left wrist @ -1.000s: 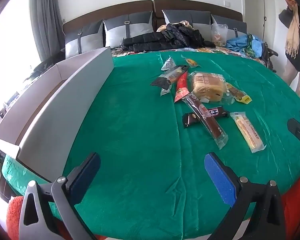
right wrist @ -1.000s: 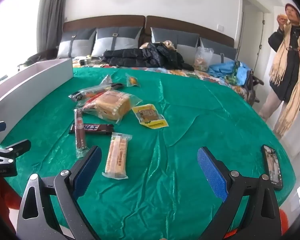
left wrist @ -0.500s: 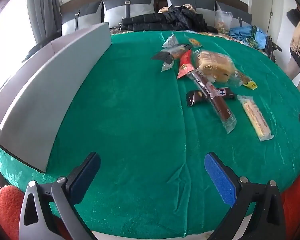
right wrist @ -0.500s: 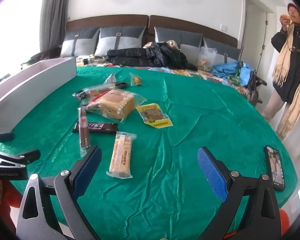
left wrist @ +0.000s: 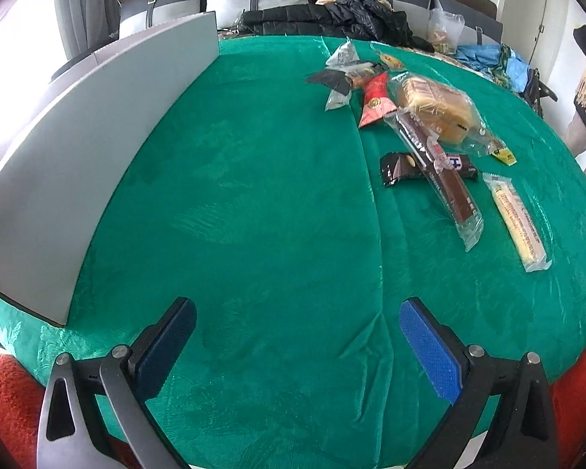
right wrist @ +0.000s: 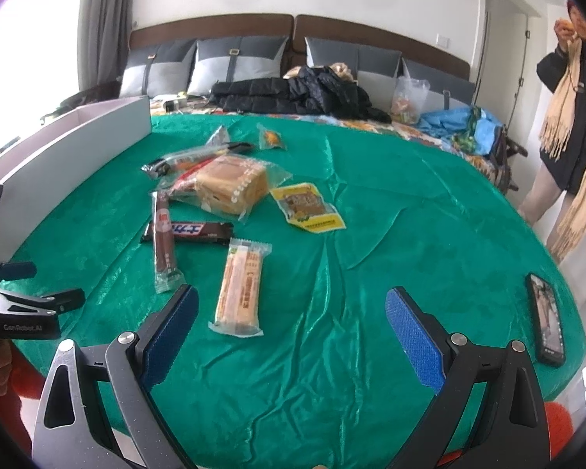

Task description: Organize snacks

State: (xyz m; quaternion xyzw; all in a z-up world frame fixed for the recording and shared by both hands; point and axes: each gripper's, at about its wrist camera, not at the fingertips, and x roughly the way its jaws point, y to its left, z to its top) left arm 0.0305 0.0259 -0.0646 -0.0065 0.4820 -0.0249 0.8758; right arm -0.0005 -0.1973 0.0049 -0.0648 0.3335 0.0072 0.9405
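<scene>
Several wrapped snacks lie on a green cloth (left wrist: 254, 215): a bread loaf in clear wrap (left wrist: 435, 111) (right wrist: 232, 183), a dark chocolate bar (left wrist: 394, 166) (right wrist: 199, 231), a long sausage stick (left wrist: 441, 179) (right wrist: 163, 240), a pale biscuit bar (left wrist: 517, 222) (right wrist: 240, 287), a red packet (left wrist: 376, 99) and a yellow packet (right wrist: 306, 207). My left gripper (left wrist: 297, 332) is open over bare cloth near the front edge, short of the snacks. Also open, my right gripper (right wrist: 289, 324) has the biscuit bar just ahead of its left finger.
A long grey open box (left wrist: 93, 125) (right wrist: 70, 144) stands along the left side. A phone (right wrist: 547, 320) lies near the right edge. Pillows and a black jacket (right wrist: 293, 92) sit at the back. A person (right wrist: 570, 125) stands at the far right.
The left gripper has moved forward and tilted down over the cloth, so the box and snacks look nearer. The right gripper has crept toward the biscuit bar. Both stay open.
</scene>
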